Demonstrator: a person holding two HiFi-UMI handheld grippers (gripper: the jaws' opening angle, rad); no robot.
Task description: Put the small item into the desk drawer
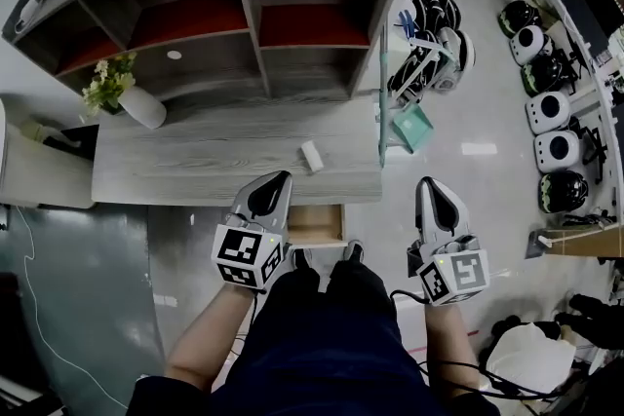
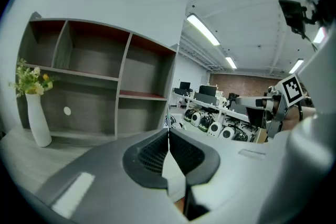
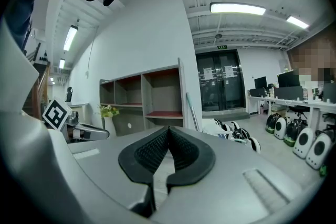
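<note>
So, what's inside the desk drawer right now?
Only its bare wooden bottom shows in the drawer; the small item lies on the desk. The left gripper and desk edge cover the rest.

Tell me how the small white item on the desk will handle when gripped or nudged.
The small white item looks like a short cylinder lying on its side, so a nudge may roll it along the desk. It seems small, probably light.
</note>
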